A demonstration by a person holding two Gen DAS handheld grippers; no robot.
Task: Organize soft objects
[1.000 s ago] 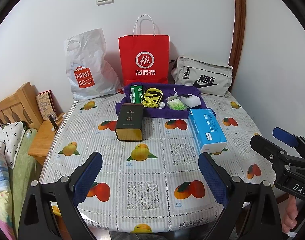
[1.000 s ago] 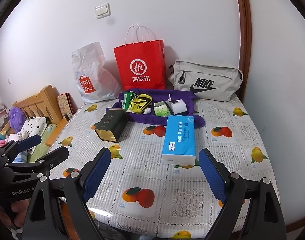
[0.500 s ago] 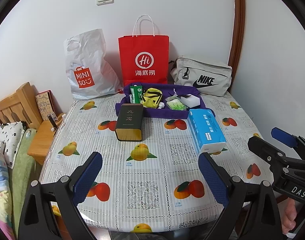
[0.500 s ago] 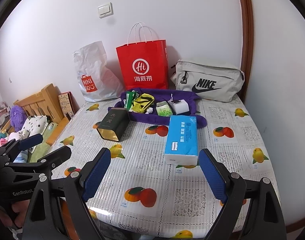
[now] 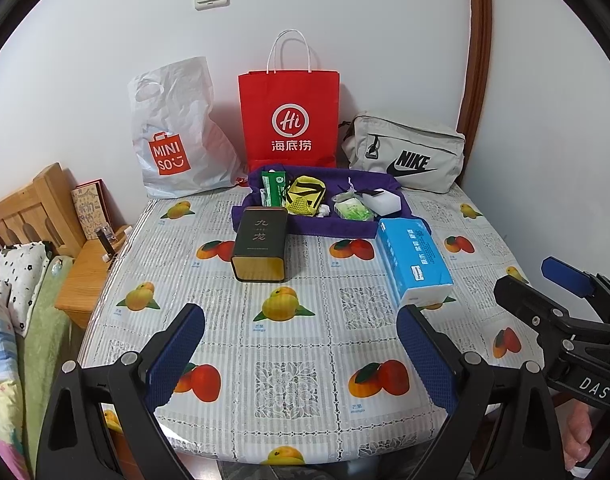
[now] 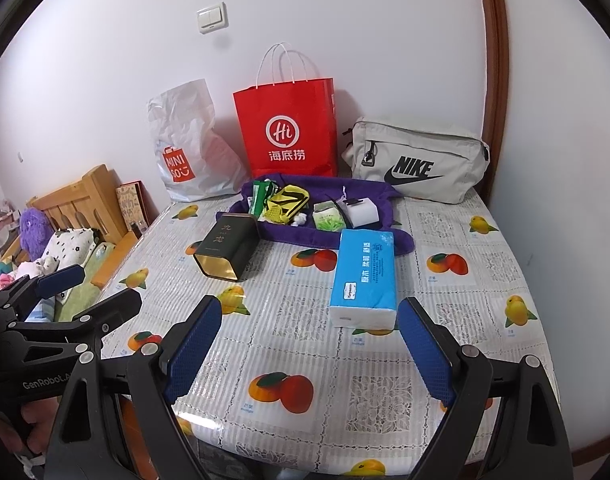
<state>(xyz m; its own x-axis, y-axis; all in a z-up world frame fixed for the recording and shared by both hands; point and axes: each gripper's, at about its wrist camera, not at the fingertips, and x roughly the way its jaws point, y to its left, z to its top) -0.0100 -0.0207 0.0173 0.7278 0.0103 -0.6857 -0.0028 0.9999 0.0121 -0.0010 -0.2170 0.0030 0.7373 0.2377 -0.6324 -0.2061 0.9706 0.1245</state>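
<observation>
Risk entry: we hold the left gripper (image 5: 301, 350) and right gripper (image 6: 309, 344) wide and empty above the table's (image 5: 305, 412) near edge, the blue tissue pack (image 6: 364, 278) just beyond, which soft-sided may buckle or slip if pinched off-centre.

Bright, even indoor light, soft shadows behind the bags, sharp focus, strong fisheye bending and dark corners.

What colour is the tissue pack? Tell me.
Light blue with white ends; the tissue pack shows best in the right wrist view.
</observation>
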